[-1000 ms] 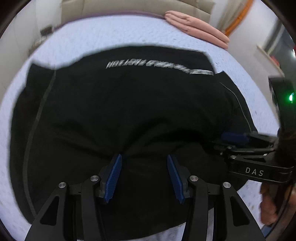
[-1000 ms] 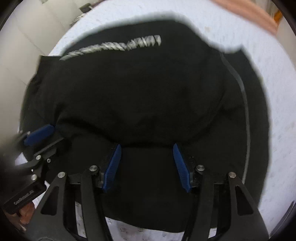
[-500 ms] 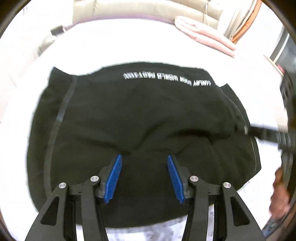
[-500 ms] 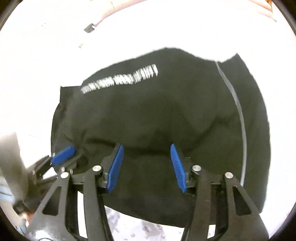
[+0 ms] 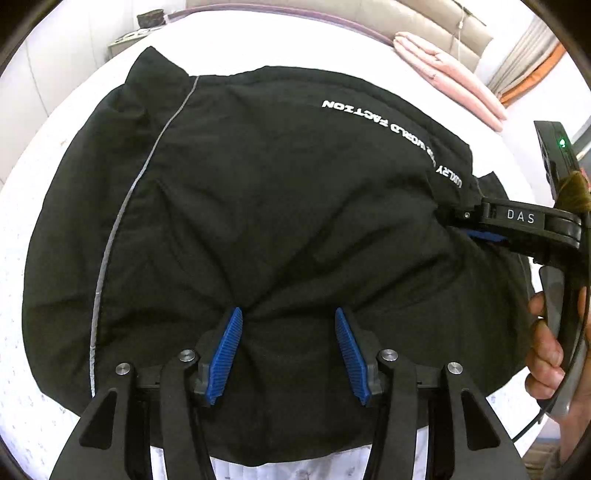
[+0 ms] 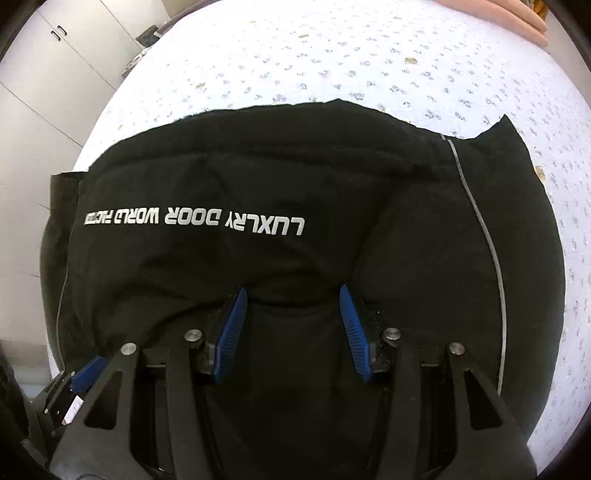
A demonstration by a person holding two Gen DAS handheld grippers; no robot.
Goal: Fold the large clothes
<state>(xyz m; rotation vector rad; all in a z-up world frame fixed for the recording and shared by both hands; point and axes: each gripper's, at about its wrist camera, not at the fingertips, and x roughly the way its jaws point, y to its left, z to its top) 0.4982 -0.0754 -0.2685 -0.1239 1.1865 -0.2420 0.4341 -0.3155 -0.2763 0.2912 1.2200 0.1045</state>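
Observation:
A large black garment [image 5: 280,206] with white lettering and a thin grey stripe lies folded on the white patterned bed [image 5: 33,376]. It also fills the right wrist view [image 6: 295,192]. My left gripper [image 5: 288,314] has its blue pads wide apart, with a fold of the black cloth bunched between them near the near edge. My right gripper [image 6: 291,295] stands the same way, pads apart with cloth between them. In the left wrist view the right gripper [image 5: 476,230] reaches into the garment's right side. The left gripper's blue pad [image 6: 88,371] shows at the lower left of the right wrist view.
A folded pink blanket [image 5: 450,77] lies at the far side of the bed by a beige headboard [image 5: 332,14]. White cupboards [image 6: 44,85] stand left of the bed. The bed cover [image 6: 369,62] stretches beyond the garment.
Both grippers have moved forward and down over the garment, carrying its near part across. The garment now looks closer and larger, with the lettering nearer to the right gripper.

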